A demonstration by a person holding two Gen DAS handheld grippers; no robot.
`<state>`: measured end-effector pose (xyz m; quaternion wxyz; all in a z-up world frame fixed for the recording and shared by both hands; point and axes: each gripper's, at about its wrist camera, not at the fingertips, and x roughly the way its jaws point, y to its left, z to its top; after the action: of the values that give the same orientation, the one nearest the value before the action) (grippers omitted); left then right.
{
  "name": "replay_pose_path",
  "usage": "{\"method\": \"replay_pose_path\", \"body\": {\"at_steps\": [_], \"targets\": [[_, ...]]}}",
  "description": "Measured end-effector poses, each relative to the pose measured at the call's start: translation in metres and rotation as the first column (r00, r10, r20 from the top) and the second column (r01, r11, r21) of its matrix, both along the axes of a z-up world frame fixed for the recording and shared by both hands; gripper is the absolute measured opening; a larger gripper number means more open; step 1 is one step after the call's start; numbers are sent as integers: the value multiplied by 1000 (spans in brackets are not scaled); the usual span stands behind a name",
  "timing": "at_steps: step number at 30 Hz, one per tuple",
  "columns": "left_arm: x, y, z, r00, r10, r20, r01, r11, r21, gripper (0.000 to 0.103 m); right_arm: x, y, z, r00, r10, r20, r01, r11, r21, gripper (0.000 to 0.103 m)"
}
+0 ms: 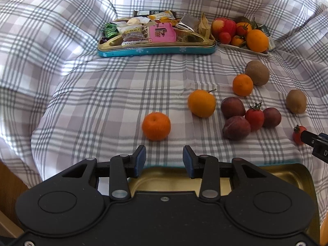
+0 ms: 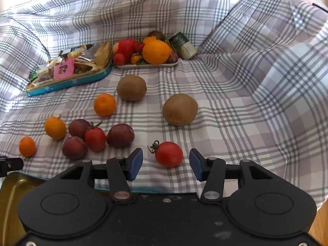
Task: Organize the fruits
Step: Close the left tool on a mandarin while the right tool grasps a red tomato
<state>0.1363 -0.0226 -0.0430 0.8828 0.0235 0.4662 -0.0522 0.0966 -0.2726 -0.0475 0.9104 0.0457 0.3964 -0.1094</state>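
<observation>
Loose fruit lies on a checked cloth. My left gripper is open and empty, just short of a small mandarin. Beyond it are an orange with a stem, three dark plums, a cherry tomato, another mandarin and two kiwis. My right gripper is open, its fingers either side of a cherry tomato without touching it. That tomato and the right gripper's tip show in the left view.
A white tray piled with fruit stands at the back right, also in the right view. A teal tin of wrapped snacks is at the back centre. A gold-lined tin lies under my left gripper. The cloth rises in folds around.
</observation>
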Motion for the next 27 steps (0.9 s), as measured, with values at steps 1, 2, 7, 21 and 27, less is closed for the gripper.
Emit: {"method": "replay_pose_path", "body": {"at_steps": [1, 2, 7, 21, 27], "targets": [[2, -1, -1, 1000, -3, -1, 3, 1000, 7, 48, 3, -1, -3, 1000, 0, -11, 0, 1000, -4, 52], [5, -2, -3, 1000, -5, -1, 5, 1000, 11, 48, 6, -1, -6, 1000, 0, -22, 0, 1000, -8, 52], [16, -3, -9, 1000, -8, -15, 8, 1000, 7, 48, 21, -4, -20, 998, 7, -62, -8, 1000, -5, 52], [39, 5, -20, 998, 29, -49, -30, 999, -19, 48, 44, -9, -40, 996, -2, -92, 2, 1000, -1, 52], [47, 8, -25, 998, 44, -53, -45, 999, -15, 48, 46, -7, -42, 996, 3, -94, -4, 1000, -11, 52]]}}
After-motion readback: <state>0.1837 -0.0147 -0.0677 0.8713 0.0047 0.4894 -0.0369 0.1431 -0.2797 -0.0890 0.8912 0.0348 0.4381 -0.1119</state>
